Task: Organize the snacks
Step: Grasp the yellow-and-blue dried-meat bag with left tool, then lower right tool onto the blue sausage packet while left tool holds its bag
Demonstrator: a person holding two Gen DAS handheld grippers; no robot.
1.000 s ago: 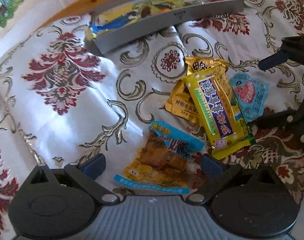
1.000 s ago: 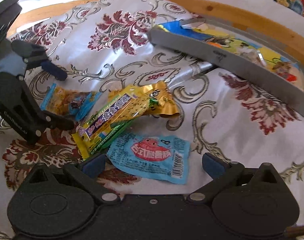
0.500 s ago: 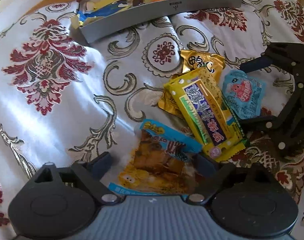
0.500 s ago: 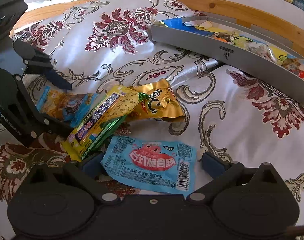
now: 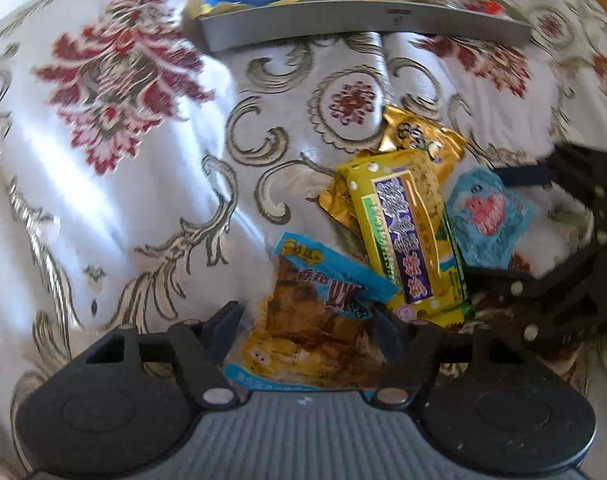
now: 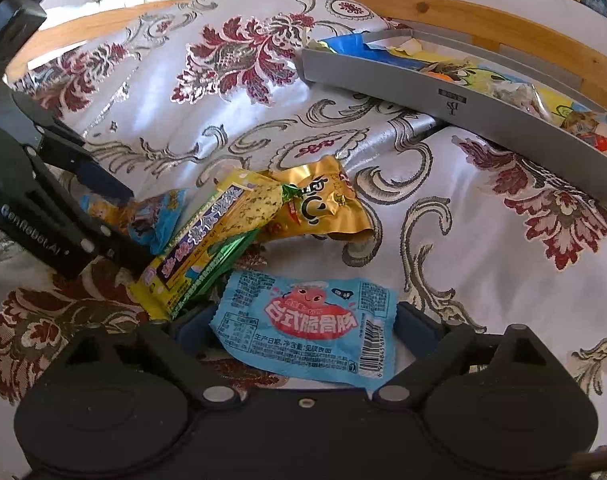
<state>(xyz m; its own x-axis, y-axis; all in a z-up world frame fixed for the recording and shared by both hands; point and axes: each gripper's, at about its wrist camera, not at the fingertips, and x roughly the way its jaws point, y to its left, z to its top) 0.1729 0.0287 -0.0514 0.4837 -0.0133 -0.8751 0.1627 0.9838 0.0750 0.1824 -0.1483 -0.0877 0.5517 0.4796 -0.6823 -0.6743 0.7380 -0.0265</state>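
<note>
Here, the left gripper (image 5: 307, 322) is sitting low over the patterned cloth (image 5: 143, 184), its fingers spread apart on either side of the orange-and-blue snack packet (image 5: 315, 320), which is lying flat between them. Whether the pads are touching the packet cannot be determined. The right gripper (image 6: 303, 326) is likewise straddling the light-blue packet with the pink figure (image 6: 307, 324), fingers parted and the packet resting on the cloth between them. Between the two packets, the long yellow bar with the purple label (image 5: 403, 236) is lying across the gold foil pouch (image 5: 419, 140), partly covering it and overlapping a corner of the orange-and-blue packet. Beyond the pile, the grey tray (image 6: 459, 100) is sitting against the wooden edge (image 6: 483, 20), holding several other wrappers.
</note>
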